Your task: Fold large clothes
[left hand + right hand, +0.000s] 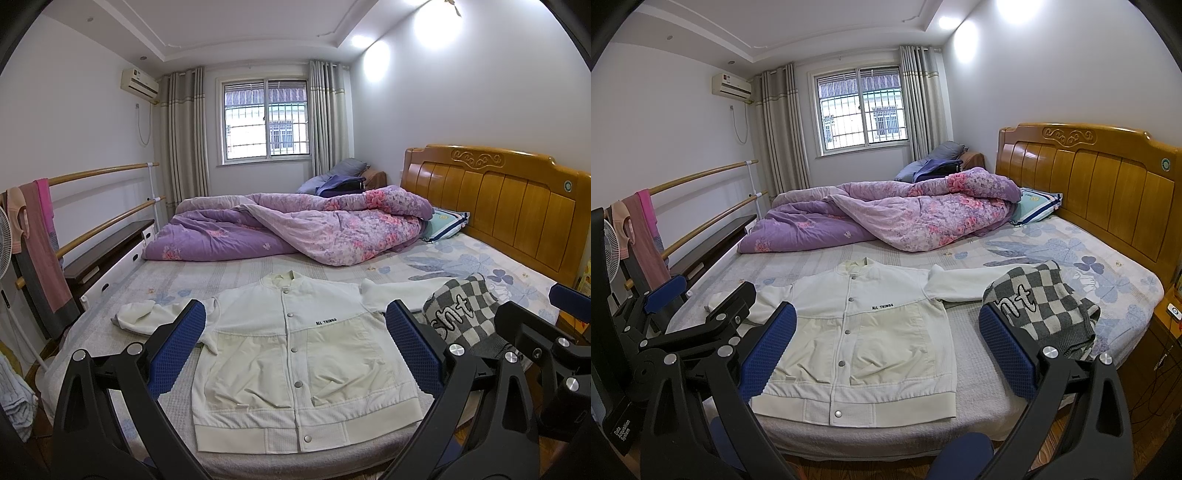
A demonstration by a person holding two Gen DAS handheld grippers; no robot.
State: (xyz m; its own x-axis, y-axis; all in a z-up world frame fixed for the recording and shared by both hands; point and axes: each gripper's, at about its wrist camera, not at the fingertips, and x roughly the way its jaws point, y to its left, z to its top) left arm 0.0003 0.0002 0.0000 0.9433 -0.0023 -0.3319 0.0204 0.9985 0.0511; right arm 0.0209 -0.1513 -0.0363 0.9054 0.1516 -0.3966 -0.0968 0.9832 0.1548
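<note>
A white snap-front jacket [291,354] [857,332] lies flat and face up on the bed [443,258], sleeves spread to both sides, hem toward me. A folded grey-and-white checked sweater [461,314] [1041,306] rests on its right sleeve end. My left gripper [295,325] hovers open above the jacket's near half, its blue pads [177,347] wide apart. My right gripper [886,328] is open too, held over the jacket's right side and the sweater. Nothing sits between either pair of fingers. In each view the other gripper's black frame shows at the side.
A rumpled purple floral quilt [295,229] covers the far half of the bed, with a pillow [447,223] by the wooden headboard [498,199]. Wooden rails with hanging towels [40,236] and a fan [611,247] stand left. A bedside table [1171,317] is at right.
</note>
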